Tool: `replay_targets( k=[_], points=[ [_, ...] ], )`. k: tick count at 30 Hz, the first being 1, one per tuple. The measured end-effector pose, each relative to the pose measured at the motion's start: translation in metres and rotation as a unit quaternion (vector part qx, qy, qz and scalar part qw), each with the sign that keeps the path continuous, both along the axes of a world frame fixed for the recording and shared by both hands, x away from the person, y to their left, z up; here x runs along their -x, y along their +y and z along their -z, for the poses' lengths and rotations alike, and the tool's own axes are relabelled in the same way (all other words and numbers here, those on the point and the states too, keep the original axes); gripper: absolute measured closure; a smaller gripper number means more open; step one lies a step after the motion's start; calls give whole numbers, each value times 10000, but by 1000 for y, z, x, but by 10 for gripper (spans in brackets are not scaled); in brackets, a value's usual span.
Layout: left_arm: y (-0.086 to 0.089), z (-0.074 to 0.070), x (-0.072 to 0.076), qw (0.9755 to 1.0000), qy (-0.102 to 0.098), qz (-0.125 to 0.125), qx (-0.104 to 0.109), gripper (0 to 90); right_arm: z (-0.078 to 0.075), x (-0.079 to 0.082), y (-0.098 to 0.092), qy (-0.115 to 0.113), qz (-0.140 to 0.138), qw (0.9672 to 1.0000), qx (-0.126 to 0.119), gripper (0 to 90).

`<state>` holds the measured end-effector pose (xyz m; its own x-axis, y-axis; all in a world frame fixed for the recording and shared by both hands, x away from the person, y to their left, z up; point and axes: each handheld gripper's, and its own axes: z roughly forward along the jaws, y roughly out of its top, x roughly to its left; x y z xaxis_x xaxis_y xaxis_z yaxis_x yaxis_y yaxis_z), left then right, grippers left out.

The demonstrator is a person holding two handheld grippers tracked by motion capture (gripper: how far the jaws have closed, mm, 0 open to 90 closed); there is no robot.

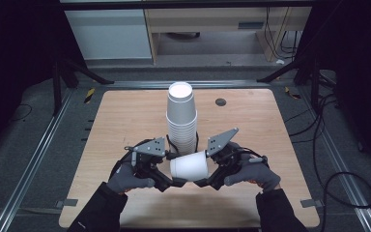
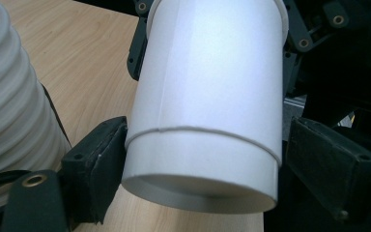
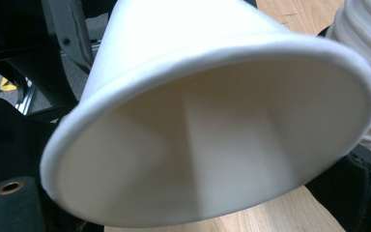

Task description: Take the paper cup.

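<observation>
Paper cup [image 1: 189, 166], white and lying on its side, is sitting just below the centre of the high view, raised above the counter [image 1: 125, 121] between the two tools. Its base is pointing toward the left hand-held gripper [image 1: 174, 180] and its open mouth toward the right hand-held gripper [image 1: 202, 181]. In the left gripper view the cup [image 2: 207, 101] is occupying the centre of the frame, base end nearest the camera. One black pad is touching the cup wall at lower left, while the other pad at lower right is standing just clear of it, so the left hand-held gripper is sitting wide around the base without clamping. In the right gripper view the cup [image 3: 212, 121] is showing its rolled rim and pale interior across the middle of the frame; the right hand-held gripper is carrying the cup by the rim area, though the pads themselves are hidden behind the cup, so the exact contact cannot be told. A tall stack of inverted cups [image 1: 181, 118] is standing upright on the counter just above the held cup, at centre frame. Gloved hands [image 1: 128, 176] are gripping both tools.
</observation>
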<state>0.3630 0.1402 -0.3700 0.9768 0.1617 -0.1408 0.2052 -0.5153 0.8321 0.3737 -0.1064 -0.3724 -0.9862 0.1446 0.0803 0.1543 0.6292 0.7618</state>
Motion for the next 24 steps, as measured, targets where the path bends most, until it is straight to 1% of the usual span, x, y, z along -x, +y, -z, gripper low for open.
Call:
replay_targets(
  k=[2,4,5,8,14,15,19,24],
  points=[
    [-2,1,0,10000,13,39,-37,172,-1,1,3,6,-49,10000,47,100],
    [-3,1,0,10000,20,28,-43,176,-1,1,3,8,-59,10000,52,100],
    [-3,1,0,10000,16,33,-68,193,-1,1,4,7,-78,10000,52,100],
    [-3,1,1,9999,-12,44,-119,206,-1,1,5,16,-96,9999,89,100],
    [-2,0,1,9998,-13,95,-155,221,-1,2,6,47,-126,9999,90,100],
    [-2,0,2,9999,-13,87,-133,223,-1,1,6,54,-139,9999,83,100],
    [-2,1,1,9998,-2,113,-182,228,0,1,6,59,-138,9998,104,95],
    [-2,2,1,9997,-14,116,-226,231,3,2,6,47,-135,9999,63,80]
  ],
)
